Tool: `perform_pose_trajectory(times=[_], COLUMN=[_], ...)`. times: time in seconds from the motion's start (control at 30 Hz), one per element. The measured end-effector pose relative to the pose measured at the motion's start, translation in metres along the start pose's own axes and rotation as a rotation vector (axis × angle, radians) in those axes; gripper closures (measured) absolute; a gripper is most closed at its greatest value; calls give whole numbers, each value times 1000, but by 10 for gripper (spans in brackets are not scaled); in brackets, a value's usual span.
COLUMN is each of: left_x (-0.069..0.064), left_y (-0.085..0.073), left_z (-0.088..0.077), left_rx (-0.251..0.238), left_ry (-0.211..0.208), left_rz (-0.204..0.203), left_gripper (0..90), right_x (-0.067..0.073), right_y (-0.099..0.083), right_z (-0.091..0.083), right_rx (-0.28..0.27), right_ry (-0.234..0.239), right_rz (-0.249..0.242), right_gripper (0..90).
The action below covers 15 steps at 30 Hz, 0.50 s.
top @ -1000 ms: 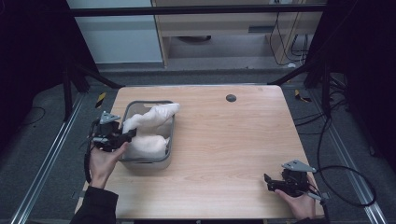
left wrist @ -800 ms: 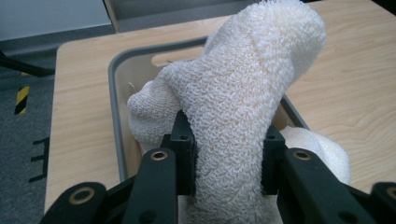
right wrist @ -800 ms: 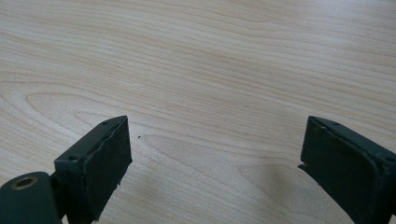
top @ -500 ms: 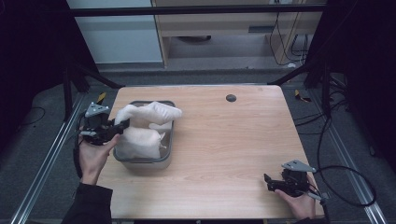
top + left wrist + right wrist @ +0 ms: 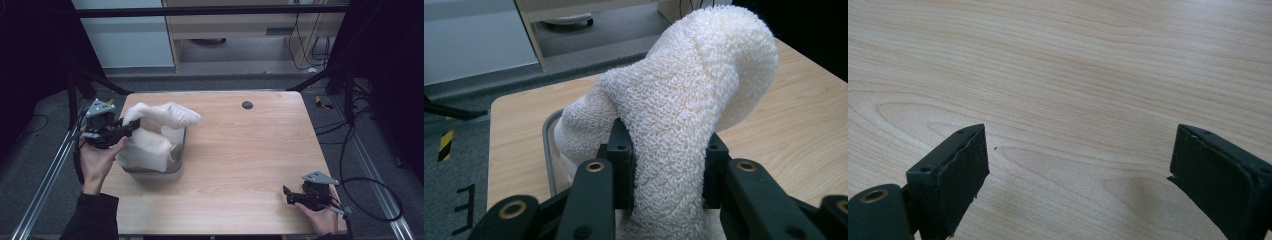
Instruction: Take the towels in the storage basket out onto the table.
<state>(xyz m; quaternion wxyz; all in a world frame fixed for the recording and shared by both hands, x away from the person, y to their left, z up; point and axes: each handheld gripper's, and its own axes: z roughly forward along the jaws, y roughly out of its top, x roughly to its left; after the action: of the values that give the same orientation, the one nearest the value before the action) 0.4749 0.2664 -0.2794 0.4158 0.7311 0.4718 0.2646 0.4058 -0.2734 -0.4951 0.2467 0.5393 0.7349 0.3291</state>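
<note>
A white terry towel (image 5: 165,114) arches out of a grey metal tray (image 5: 178,160) at the table's left side. My left gripper (image 5: 131,125) is shut on one end of the towel and holds it above the tray. In the left gripper view the towel (image 5: 684,115) is squeezed between both black jaws and bulges above them. More white cloth (image 5: 146,148) lies bunched in the tray below. My right gripper (image 5: 289,194) rests low at the table's front right corner, open, with bare wood between its pads (image 5: 960,170).
The wooden table (image 5: 240,150) has a small dark round hole (image 5: 247,105) near its far edge. Black frame struts and cables stand around the table. A pale cabinet stands on the floor beyond it.
My left gripper has risen with the towel's end, pulling it up out of the tray. The right gripper has stayed where it was.
</note>
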Motion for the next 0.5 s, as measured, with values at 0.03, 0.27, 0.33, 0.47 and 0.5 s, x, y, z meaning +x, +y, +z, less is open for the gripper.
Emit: perform_pose_trajectory(times=[0.03, 0.27, 0.33, 0.47, 0.5], left_x=[0, -7, -9, -13, -13], left_y=[0, 11, 14, 19, 19], left_z=[0, -4, -6, -10, -10], left_rx=[0, -9, -14, -19, -19], left_ry=[0, -34, -42, -55, -55], left_rz=[0, 10, 13, 23, 23], left_gripper=[676, 676, 676, 676, 676], right_x=[0, 0, 0, 0, 0], right_y=[0, 0, 0, 0, 0], right_z=[0, 0, 0, 0, 0], right_rx=[0, 0, -1, 0, 0], right_ry=[0, 0, 1, 1, 1], right_rz=[0, 1, 0, 0, 0], right_gripper=[86, 86, 86, 86, 86])
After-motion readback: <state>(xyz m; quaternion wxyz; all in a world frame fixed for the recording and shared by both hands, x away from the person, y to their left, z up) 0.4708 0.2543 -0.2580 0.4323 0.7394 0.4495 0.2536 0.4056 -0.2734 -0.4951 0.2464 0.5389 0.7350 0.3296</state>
